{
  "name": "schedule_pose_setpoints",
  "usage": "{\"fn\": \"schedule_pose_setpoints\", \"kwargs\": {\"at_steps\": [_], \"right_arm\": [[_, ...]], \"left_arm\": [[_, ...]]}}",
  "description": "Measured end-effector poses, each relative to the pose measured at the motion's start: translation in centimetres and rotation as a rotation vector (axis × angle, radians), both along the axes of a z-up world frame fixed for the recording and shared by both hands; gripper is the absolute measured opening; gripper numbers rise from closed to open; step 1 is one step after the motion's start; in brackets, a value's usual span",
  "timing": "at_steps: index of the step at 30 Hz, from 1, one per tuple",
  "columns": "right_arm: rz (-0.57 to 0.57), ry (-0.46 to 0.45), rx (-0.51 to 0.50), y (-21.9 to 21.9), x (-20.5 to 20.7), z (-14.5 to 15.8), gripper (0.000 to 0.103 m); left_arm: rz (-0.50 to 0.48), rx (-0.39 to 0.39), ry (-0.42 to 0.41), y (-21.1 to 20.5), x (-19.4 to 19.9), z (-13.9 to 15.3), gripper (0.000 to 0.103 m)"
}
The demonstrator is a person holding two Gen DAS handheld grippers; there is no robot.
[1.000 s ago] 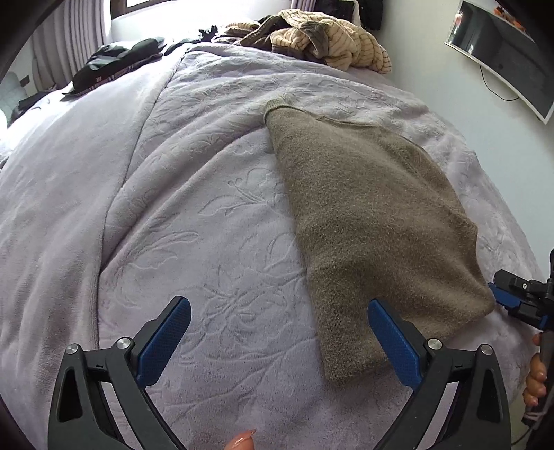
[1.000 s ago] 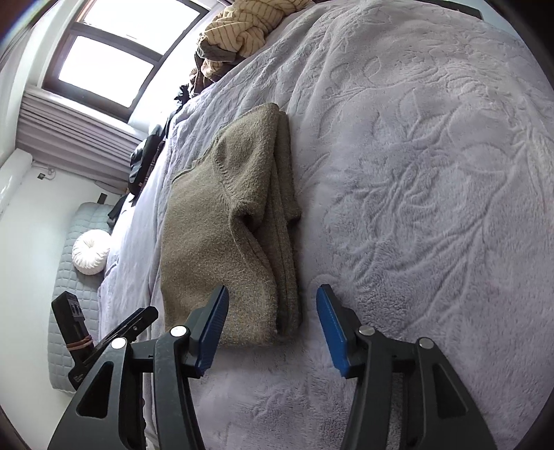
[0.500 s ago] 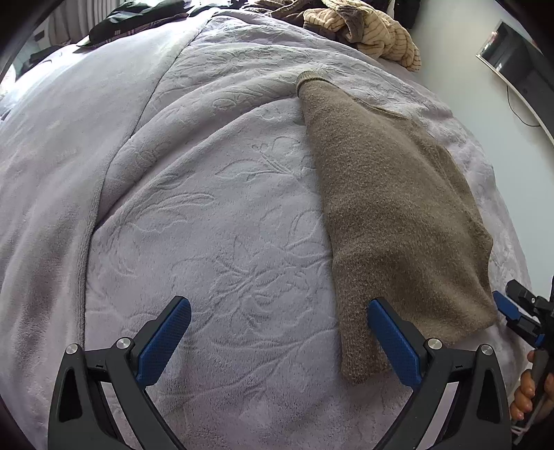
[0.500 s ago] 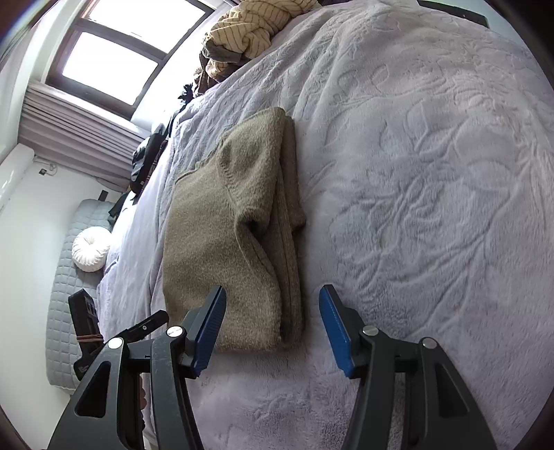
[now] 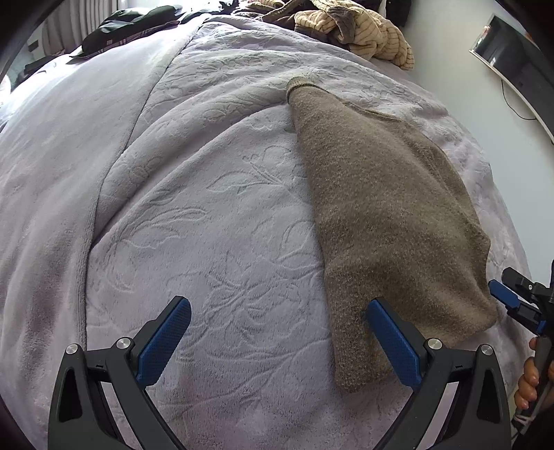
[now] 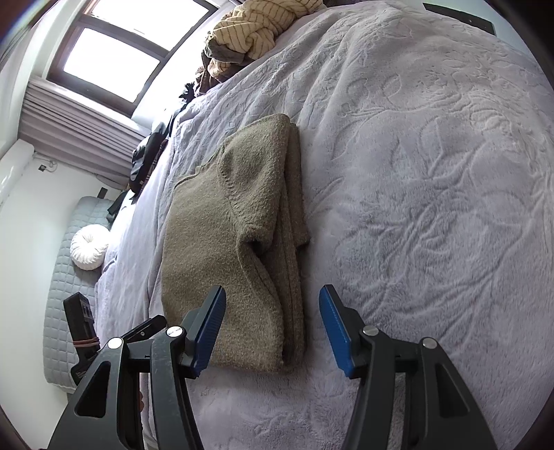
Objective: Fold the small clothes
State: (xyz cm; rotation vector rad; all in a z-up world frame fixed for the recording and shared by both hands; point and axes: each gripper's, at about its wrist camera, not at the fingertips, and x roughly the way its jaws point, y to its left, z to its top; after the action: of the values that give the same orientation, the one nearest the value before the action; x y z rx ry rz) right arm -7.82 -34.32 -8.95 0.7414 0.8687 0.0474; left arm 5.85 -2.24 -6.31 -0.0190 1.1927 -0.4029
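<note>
Broad bare stretches of the embossed bedspread (image 5: 214, 221) lie open left of the folded brown sweater (image 5: 387, 214) and on its other side (image 6: 432, 180); a heap of striped clothes (image 5: 363, 27) and dark garments (image 5: 131, 27) crowd only the far edge

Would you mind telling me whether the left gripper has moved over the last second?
Yes. The left gripper has shifted left and forward: the brown sweater, lying on the blanket, now sits farther right and the clothes pile higher.
</note>
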Motion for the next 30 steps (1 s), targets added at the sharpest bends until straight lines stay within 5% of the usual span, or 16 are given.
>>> {"fn": "schedule_pose_setpoints", "kwargs": {"at_steps": [8, 21, 30], "right_arm": [[0.024, -0.002, 0.020, -1.5, 2.2, 0.3, 0.062], [0.133, 0.063, 0.121, -3.7, 9.0, -2.0, 0.062], [0.255, 0.078, 0.211, -2.0, 13.3, -4.2, 0.066]], "left_arm": [[-0.031, -0.118, -0.016, -0.4, 3.3, 1.7, 0.102], [-0.117, -0.391, 0.223, -5.3, 9.7, -2.7, 0.102], [-0.181, -0.357, 0.230, -8.4, 9.8, -3.6, 0.102]]}}
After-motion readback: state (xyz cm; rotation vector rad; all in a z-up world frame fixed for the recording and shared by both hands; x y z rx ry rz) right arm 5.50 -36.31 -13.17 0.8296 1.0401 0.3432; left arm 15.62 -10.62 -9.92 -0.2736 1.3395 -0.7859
